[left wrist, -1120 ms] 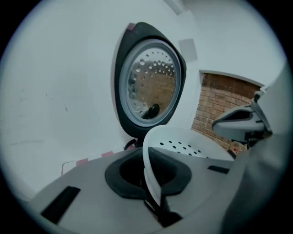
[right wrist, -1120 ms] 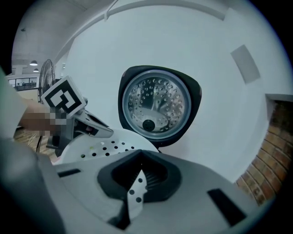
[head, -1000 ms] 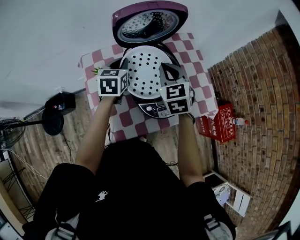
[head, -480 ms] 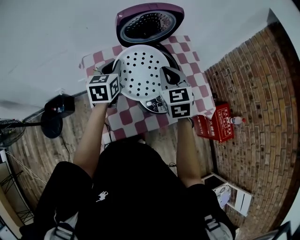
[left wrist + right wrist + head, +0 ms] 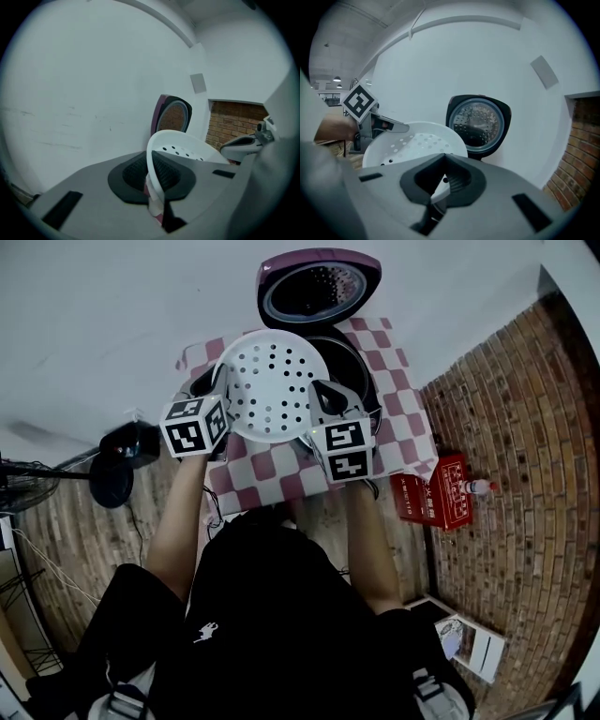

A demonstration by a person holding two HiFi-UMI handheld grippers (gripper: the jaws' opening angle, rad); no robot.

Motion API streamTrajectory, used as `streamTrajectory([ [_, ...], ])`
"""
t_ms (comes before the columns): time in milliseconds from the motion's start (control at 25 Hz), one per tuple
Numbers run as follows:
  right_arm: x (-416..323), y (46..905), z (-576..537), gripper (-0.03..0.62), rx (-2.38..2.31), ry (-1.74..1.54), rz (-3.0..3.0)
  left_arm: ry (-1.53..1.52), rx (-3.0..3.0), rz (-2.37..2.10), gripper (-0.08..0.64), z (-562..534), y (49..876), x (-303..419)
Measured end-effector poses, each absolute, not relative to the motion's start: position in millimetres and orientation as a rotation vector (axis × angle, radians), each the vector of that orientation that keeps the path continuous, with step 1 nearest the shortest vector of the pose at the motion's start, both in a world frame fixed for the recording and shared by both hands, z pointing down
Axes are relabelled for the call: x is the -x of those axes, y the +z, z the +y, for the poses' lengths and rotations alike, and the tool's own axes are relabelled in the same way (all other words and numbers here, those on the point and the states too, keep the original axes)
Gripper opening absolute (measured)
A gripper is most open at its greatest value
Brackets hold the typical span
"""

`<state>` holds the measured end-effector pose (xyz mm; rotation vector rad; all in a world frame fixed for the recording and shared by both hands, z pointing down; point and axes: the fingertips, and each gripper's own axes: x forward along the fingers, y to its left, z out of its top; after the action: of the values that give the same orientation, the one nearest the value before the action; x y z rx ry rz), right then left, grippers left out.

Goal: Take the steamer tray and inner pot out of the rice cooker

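- the table (image 5: pixel 398 418) with its checked cloth shows bare cloth in front of the cooker, which looks like a fair spot to set the tray down.
- the rice cooker (image 5: pixel 364 388) stands open, lid (image 5: pixel 319 287) tipped back. the inner pot cannot be made out behind the tray.
- the steamer tray (image 5: pixel 272 390) hangs in the air over the cooker's front left edge. carry it level, both sides at one height.
- the left gripper (image 5: pixel 221 390) is clamped on the tray's left rim and the right gripper (image 5: pixel 317 397) on its right rim. loosen neither until the tray rests on the cloth.
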<state>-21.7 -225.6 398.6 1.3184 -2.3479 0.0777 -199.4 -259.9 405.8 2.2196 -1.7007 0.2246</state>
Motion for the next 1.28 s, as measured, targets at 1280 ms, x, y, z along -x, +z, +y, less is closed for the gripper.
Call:
streamTrajectory([
  [1280, 107.6, 463.9, -136.0, 0.002, -1.18, 0.185, -2.338, 0.323, -2.066, -1.768, 0.02, -143.0, 491.4, 294.4],
])
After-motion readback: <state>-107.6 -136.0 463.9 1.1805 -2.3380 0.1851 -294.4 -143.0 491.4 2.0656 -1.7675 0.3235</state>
